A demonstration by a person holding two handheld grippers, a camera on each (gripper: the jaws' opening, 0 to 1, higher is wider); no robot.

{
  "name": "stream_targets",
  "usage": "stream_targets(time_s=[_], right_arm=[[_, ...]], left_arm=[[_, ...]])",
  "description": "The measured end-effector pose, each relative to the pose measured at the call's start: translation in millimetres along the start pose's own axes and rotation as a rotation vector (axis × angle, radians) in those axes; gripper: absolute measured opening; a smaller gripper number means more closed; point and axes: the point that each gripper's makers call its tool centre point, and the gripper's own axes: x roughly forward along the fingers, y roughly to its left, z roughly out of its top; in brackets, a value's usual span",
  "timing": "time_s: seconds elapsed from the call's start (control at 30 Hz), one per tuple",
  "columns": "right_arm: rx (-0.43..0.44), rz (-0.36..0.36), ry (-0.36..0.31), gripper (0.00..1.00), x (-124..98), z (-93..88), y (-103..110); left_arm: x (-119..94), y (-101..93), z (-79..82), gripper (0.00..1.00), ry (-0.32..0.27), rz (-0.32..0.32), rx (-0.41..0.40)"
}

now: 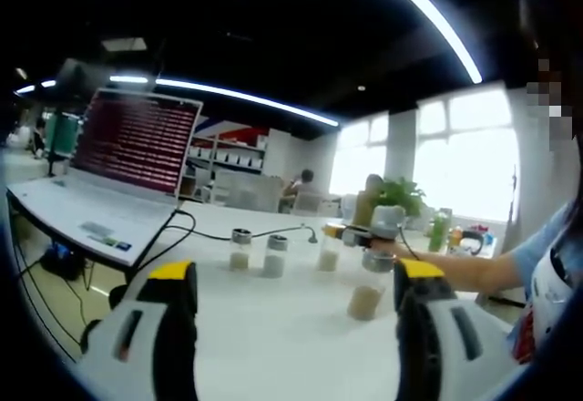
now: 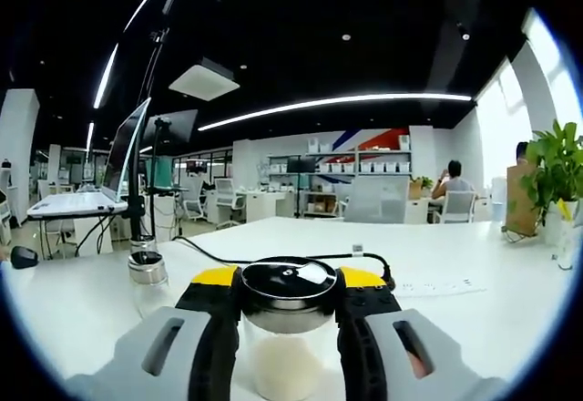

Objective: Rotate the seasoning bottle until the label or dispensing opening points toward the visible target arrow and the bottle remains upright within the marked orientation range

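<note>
My right gripper (image 2: 288,281) is shut on a glass seasoning bottle (image 2: 284,365) with a black lid and pale powder inside, held upright just above the white table (image 2: 455,255). In the left gripper view the same bottle (image 1: 366,299) stands at the right under the right gripper (image 1: 373,237), which comes in from a blue-sleeved arm. My left gripper (image 1: 296,278) is open with nothing between its yellow-tipped jaws, a short way in front of the bottles. I cannot make out any arrow mark on the table.
Three more bottles (image 1: 240,249) (image 1: 275,255) (image 1: 330,249) stand in a row across the table; one bottle (image 2: 146,278) is left of the held one. An open laptop (image 1: 127,146) sits at the left with a black cable (image 1: 219,234) running across. A potted plant (image 1: 401,193) stands behind.
</note>
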Motion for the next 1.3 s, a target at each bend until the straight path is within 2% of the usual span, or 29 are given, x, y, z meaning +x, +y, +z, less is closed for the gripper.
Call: stream_targets(time_s=[0.2, 0.6, 1.3], right_arm=[[-0.055, 0.010, -0.001, 0.39, -1.3, 1.9, 5.2], [-0.009, 0.049, -0.008, 0.39, -17.4, 20.2, 7.7], [0.010, 0.106, -0.004, 0.39, -52.6, 29.0, 13.7]], left_arm=[[0.2, 0.9, -0.6, 0.95, 0.001, 0.001, -0.002], [1.0, 1.1, -0.7, 0.94, 0.003, 0.003, -0.001], [0.0, 1.4, 0.0, 0.94, 0.001, 0.005, 0.003]])
